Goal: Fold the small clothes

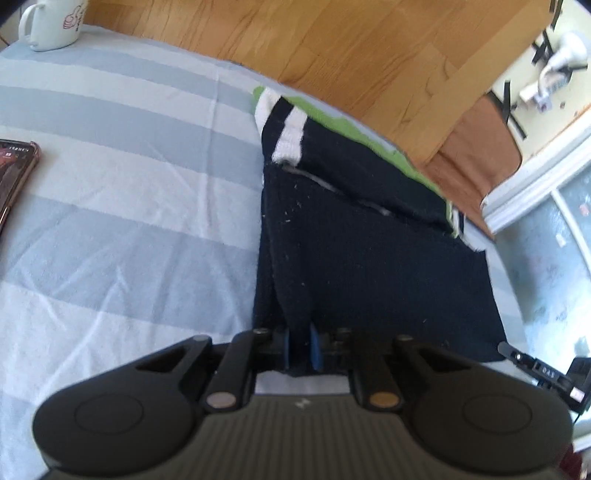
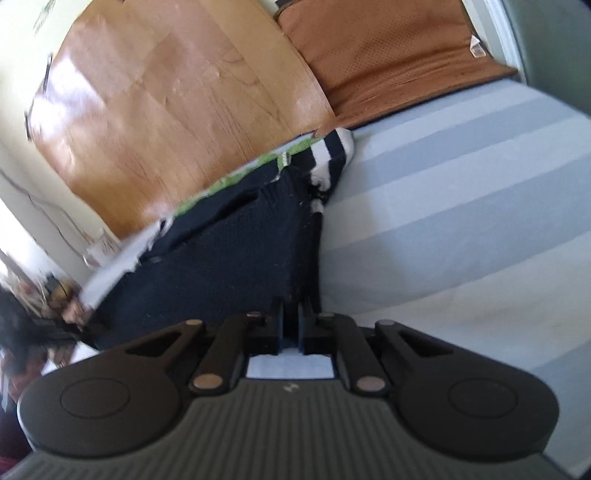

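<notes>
Here both the left gripper (image 1: pixel 300 347) and right gripper (image 2: pixel 291 325) are clenched on the near hem corners of the black knit sweater (image 1: pixel 362 266), apparently to lift that edge for folding toward its striped cuffs (image 1: pixel 290 136).

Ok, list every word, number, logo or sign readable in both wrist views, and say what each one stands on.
"DAS", or close to it: small white characters on the black gripper part at the right edge; uncertain.
White ceramic mug: pink thumbs-up drawing, the writing beside it too small to read.
Dark phone screen: small characters, too blurred to read.
Small white mark on the grey ribbed gripper body: a logo, not legible.
Right wrist view: the same unreadable mark only.
</notes>
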### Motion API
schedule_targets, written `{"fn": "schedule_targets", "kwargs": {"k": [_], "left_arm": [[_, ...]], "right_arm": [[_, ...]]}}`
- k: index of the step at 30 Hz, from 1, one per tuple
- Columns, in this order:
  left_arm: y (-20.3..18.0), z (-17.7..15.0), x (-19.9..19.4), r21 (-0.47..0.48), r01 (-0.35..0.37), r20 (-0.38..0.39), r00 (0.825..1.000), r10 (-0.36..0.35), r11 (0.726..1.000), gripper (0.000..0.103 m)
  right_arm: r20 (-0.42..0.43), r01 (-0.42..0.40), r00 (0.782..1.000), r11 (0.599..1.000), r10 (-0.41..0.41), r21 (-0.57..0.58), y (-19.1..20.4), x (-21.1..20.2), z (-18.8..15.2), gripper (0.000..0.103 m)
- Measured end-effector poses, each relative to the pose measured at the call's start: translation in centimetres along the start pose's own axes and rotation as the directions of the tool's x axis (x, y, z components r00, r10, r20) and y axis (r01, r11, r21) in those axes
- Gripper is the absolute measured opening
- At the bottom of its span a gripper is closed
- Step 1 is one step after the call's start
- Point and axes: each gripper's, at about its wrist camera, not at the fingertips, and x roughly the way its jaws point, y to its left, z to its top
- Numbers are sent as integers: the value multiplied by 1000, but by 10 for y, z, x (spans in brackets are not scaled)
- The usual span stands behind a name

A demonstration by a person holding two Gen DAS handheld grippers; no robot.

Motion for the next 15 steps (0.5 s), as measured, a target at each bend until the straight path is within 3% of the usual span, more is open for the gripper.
{"fn": "schedule_targets", "kwargs": {"k": [2,3,4,5,6,10,15], "left_arm": [[-3,1,2,20,-15,-11,1000,15,1000,17],[-5,2,-1,29,-16,-15,1000,17,999,25],[-7,3,-7,39,-22,-3,1000,22,999,30],[-9,5,-15,53,-37,30,999,35,998,43],[-10,8,-25,67,-53,70,996,49,996,49],[-21,44,-43,106,-106,170,982,87,989,49],[-62,119,-8,203,-169,212,969,126,964,54]], "right_arm": [[-36,1,999,1000,-1,-6,-4,5,1,13],[-47,-1,999,1000,0,-2,-6,4,5,17],[-45,1,999,1000,-1,3,-7,1,10,28],[-20,9,1000,1000,-9,1,-9,-5,18,32],[13,18,1000,1000,-17,-12,-8,-12,27,32],[80,26,997,995,-19,-94,14,-12,76,37],[60,-19,998,979,31,-204,52,51,148,47]]}}
